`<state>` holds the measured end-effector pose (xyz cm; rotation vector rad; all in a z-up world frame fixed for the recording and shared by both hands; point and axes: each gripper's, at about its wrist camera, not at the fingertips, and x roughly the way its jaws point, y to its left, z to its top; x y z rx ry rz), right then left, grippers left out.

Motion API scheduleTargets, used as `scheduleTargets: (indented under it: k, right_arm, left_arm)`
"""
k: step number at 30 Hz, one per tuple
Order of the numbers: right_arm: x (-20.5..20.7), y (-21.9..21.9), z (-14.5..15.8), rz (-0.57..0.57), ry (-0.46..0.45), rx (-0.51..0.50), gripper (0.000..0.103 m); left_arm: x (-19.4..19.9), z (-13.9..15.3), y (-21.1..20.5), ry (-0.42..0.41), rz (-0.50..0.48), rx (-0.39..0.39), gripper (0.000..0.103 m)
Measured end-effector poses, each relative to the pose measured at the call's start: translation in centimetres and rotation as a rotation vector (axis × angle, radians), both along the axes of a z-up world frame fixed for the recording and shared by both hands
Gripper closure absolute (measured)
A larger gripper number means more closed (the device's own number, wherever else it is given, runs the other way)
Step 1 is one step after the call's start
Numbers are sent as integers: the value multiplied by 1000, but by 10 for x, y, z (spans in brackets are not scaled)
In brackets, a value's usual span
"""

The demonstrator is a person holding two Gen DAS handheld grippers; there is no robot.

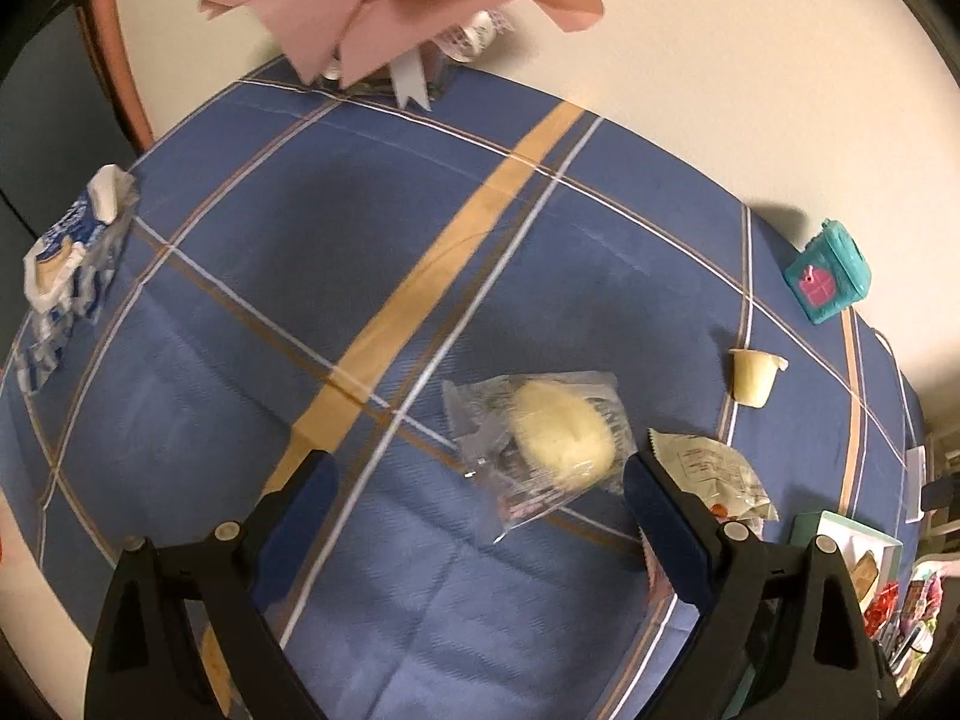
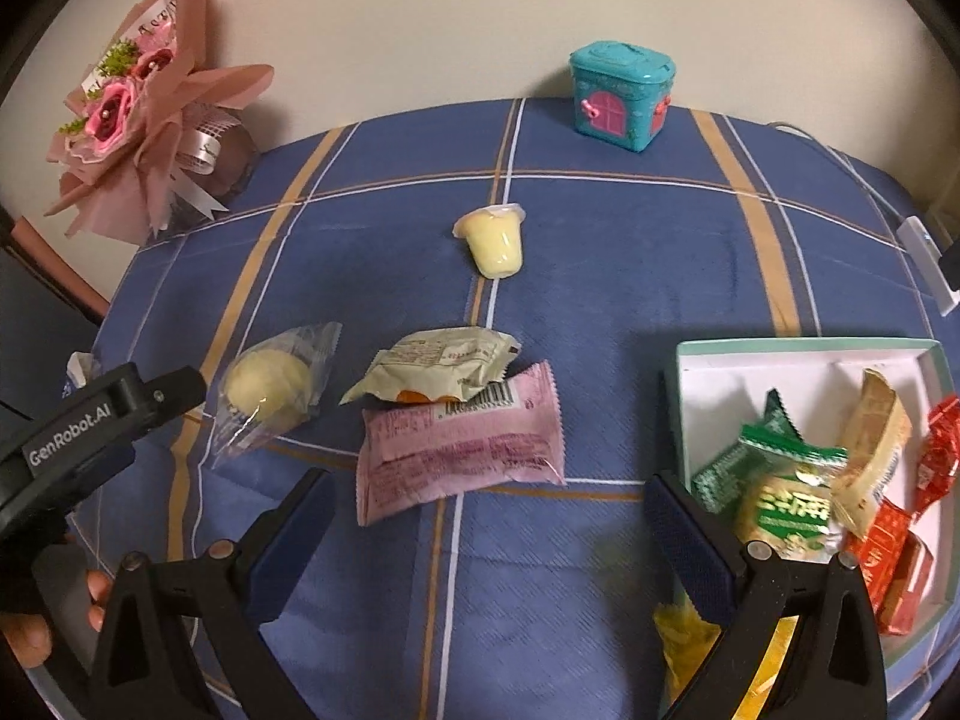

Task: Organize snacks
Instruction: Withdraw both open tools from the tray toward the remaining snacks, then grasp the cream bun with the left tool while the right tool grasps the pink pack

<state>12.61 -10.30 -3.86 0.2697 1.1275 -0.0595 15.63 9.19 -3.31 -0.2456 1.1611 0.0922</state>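
Hovering both tongs over the blue cloth point(image 2: 600, 276), I judge the step in hand is picking the next loose snack for the box point(image 2: 804, 354). My left tongs point(image 1: 480, 480) stand wide with nothing between the pads; my right tongs point(image 2: 489, 501) are wide and empty too.

To do this well, I want one packet alone between the pads, so I should come straight down, straddle it across its short side, and close gently: wrappers crinkle and slide.

Taking the box as my mark: the pink packet point(image 2: 462, 456) lies just left of it, right ahead of my right tongs, between the fingers' line. The cream packet point(image 2: 438, 360) touches the pink one's far edge, partly overlapping it, so I must not pinch both. The bun point(image 2: 270, 390) in clear wrap sits further left of the box, just ahead of my left tongs, nearer the right finger. The jelly cup point(image 2: 495, 240) lies on its side, well beyond the box toward the wall.
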Motion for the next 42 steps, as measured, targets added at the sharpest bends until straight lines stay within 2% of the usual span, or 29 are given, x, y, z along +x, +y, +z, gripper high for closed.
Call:
scheduleTargets:
  k: [9, 17, 24, 26, 29, 36, 42]
  right_arm:
    - [16, 12, -23, 33, 39, -10, 0]
    - [29, 11, -43, 29, 60, 5, 0]
    - [33, 10, -49, 12, 43, 36, 0]
    - [32, 8, -48, 5, 34, 52, 5]
    - [30, 8, -48, 8, 36, 56, 13]
    - [24, 8, -44, 10, 29, 57, 24]
    - [21, 7, -41, 11, 42, 61, 26]
  left_arm:
    - [18, -8, -21, -10, -65, 10, 7]
    - [31, -32, -26, 36, -86, 14, 7]
    - [31, -49, -22, 60, -62, -33, 9]
    - [30, -48, -22, 53, -65, -39, 19]
    - [27, -47, -24, 49, -71, -27, 23]
    - [22, -45, -27, 56, -65, -31, 26]
    - [13, -44, -29, 72, -58, -54, 28]
